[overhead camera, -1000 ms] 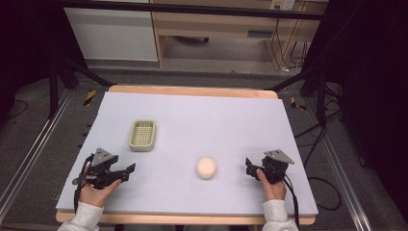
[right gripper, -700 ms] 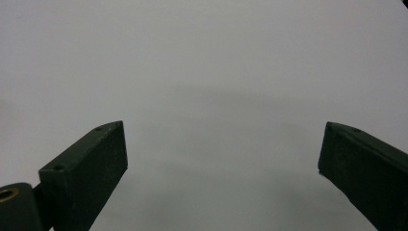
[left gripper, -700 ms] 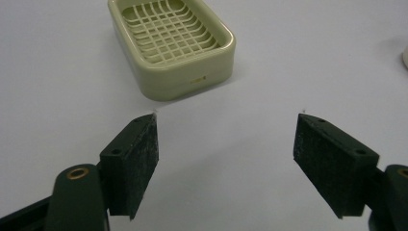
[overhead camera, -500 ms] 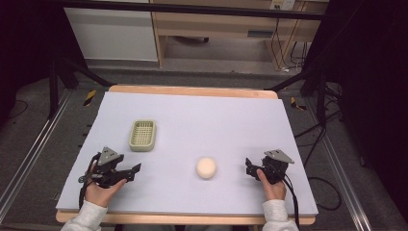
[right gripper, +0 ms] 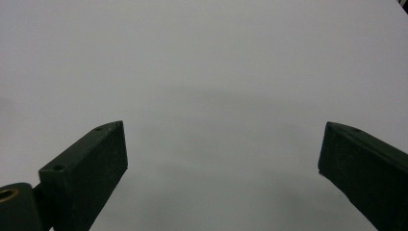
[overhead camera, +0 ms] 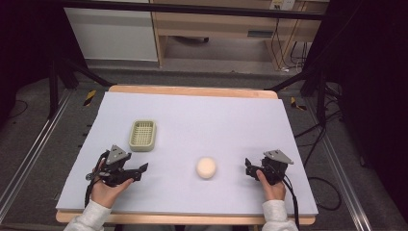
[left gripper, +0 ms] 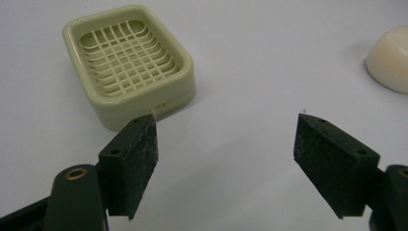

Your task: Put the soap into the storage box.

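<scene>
A pale green slatted soap dish sits left of the table's middle, empty; in the left gripper view the dish lies just beyond the left jaw. A round cream soap bar rests near the front centre and shows at the right edge. My left gripper is held low at the front left, pointing right toward the soap. Its jaws have just been opening and stand open with nothing between them. My right gripper sits right of the soap, open over bare cover.
The table has a lavender cover with a wooden rim at front and back. Dark cables trail from both grippers and lie on the floor at the right. A wooden shelf unit stands beyond the far edge.
My left gripper has shifted a little to the right, toward the soap, and risen slightly. The right gripper, dish and soap have stayed put.
</scene>
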A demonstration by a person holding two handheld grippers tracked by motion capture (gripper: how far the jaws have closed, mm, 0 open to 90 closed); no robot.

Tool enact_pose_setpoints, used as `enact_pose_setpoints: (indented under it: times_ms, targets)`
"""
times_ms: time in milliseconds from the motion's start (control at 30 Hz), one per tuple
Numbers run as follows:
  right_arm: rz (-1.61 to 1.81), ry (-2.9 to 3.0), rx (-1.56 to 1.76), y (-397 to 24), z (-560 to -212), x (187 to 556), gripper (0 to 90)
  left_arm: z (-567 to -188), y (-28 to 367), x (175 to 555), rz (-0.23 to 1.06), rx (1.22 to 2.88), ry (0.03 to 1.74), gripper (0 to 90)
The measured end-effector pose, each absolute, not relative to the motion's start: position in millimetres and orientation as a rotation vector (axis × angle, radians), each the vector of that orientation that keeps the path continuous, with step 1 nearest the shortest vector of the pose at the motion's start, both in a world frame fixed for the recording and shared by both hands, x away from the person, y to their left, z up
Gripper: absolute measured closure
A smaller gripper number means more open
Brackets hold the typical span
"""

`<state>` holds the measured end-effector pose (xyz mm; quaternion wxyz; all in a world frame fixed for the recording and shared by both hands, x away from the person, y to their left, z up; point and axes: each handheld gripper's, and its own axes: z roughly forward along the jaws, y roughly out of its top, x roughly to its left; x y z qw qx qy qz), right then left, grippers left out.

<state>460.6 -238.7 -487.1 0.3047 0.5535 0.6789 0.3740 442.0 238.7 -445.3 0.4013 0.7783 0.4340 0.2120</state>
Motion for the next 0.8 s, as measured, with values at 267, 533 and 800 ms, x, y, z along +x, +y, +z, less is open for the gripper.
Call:
enact_pose_setpoints:
  times_ms: [267, 533, 800]
  targets:
    - [1.016, 1.788, 1.459, -240, -487, 459, 3.6, -439, 227, 444, 0.530, 1.983, 1.067, 23.3]
    - [1.022, 1.779, 1.475, -242, -487, 460, 3.5, -433, 210, 449, 0.516, 1.984, 1.040, 23.0]
    - [1.043, 1.747, 1.484, -243, -486, 458, 3.6, -432, 197, 452, 0.507, 2.001, 1.016, 22.9]
